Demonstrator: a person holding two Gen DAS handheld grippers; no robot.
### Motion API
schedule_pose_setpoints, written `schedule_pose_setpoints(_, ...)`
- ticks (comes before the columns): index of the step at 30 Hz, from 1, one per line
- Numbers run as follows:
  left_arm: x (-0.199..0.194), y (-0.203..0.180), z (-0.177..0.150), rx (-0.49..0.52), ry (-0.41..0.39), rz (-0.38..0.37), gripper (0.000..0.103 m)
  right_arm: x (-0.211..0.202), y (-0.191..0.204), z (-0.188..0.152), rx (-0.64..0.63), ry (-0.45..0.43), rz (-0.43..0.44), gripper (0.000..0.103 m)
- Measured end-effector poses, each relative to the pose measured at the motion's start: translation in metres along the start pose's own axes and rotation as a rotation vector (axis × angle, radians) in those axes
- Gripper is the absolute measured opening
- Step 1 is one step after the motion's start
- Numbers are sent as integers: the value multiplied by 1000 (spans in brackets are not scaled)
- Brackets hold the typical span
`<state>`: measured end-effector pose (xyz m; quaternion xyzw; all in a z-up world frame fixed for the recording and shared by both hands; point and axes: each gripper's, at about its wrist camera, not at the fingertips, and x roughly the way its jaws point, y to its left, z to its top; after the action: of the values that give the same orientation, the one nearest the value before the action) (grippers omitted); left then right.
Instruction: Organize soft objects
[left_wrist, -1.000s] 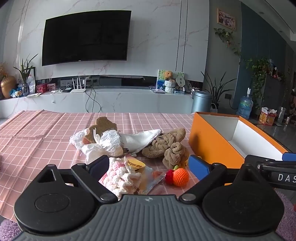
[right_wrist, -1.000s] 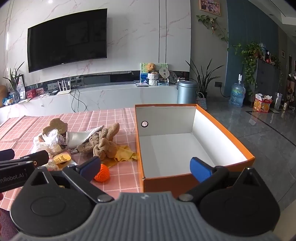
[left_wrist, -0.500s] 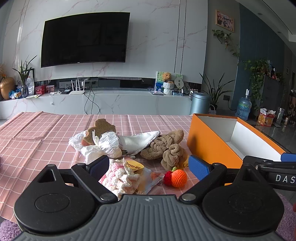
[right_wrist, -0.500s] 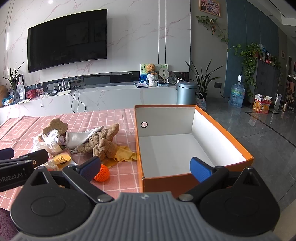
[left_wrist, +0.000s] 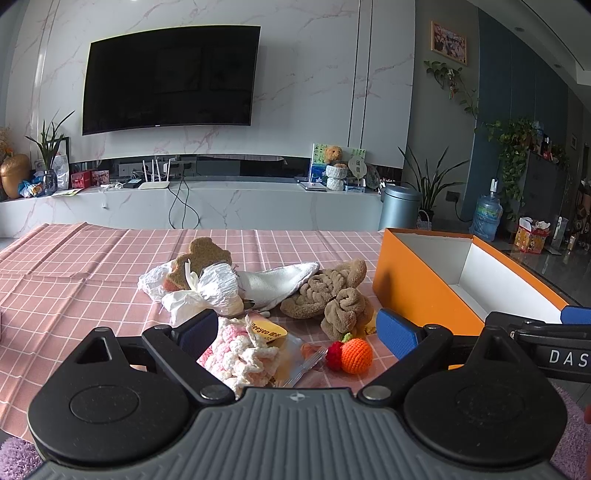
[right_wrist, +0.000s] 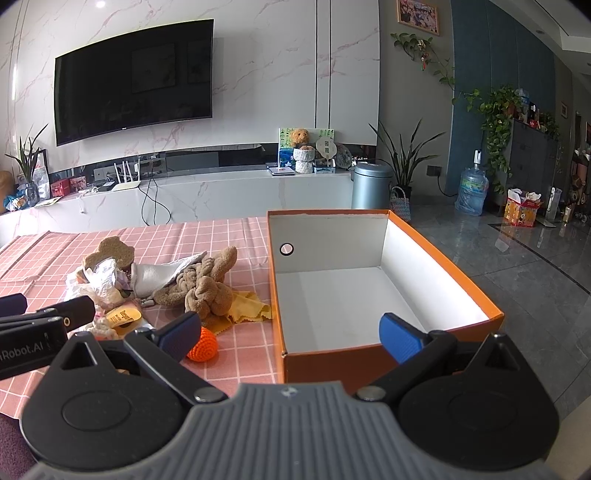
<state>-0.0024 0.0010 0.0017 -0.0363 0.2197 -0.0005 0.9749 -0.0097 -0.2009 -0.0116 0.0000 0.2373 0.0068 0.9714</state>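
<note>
A heap of soft things lies on the pink checked tablecloth (left_wrist: 74, 280): a brown knitted plush (left_wrist: 332, 291), a white cloth (left_wrist: 277, 280), a brown bear-shaped sponge (left_wrist: 201, 258) in crumpled white wrap, a pink-and-white crochet piece (left_wrist: 240, 350) and an orange crochet fruit (left_wrist: 355, 355). My left gripper (left_wrist: 297, 330) is open just short of the crochet piece and the fruit, holding nothing. An orange box (right_wrist: 461, 291) with a white, empty inside stands to the right. My right gripper (right_wrist: 291, 332) is open over the box's near left corner.
A yellow cloth (right_wrist: 249, 308) lies under the plush next to the box wall. A clear snack wrapper (left_wrist: 295, 354) with a yellow label sits among the toys. Beyond the table stand a white TV bench, a grey bin (right_wrist: 371, 186) and potted plants.
Both views have drifted slightly; the heap sits a little farther from my left gripper than a second ago. Both grippers stay open and nothing on the table has moved.
</note>
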Motion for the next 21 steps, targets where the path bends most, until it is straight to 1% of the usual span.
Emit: schedule_pose_setpoints(21,-2,-1,1,-3,-3,-2,103,-5,-2,0,-1,-3,-5,101)
